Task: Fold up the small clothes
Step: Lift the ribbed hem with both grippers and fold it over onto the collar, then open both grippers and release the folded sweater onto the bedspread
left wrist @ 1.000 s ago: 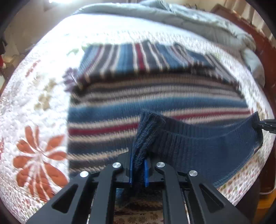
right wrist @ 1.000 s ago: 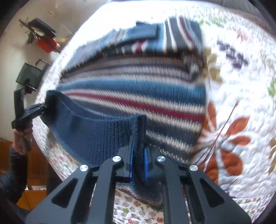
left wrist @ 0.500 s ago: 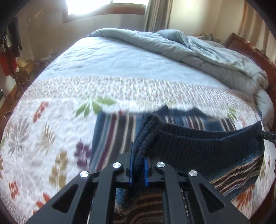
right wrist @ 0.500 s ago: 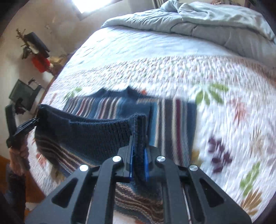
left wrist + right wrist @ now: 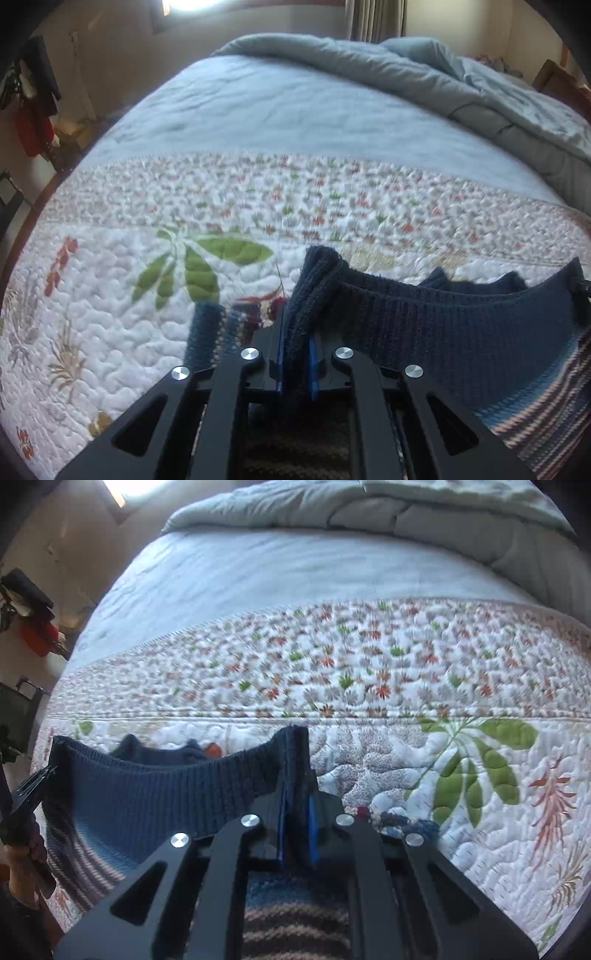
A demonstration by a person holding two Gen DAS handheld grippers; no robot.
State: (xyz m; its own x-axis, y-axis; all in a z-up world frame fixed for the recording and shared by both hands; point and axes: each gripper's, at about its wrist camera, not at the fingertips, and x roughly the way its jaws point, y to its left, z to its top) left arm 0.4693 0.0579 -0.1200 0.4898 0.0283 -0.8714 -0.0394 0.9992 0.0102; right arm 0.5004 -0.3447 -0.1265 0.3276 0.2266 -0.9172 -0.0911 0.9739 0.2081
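Sweater (image 5: 461, 332) hem, clamped in both grippers (image 5: 295, 354) (image 5: 297, 830), now carried past its body; we judge the fold nearly closed.

Chunky ribbed knit on the sweater (image 5: 461, 332), a coarse navy wool band with fuzzy striped yarn below it, pinched between the left tongs (image 5: 295, 354). Those tongs are matt black plastic with shiny round metal screws and glossy blue pads; the right tongs (image 5: 297, 830) look the same. Beyond both, the quilt (image 5: 406, 686) is puffy stitched cotton, bumpy and matt. Farther off lies a soft, rumpled grey duvet (image 5: 406, 74), smooth cloth.
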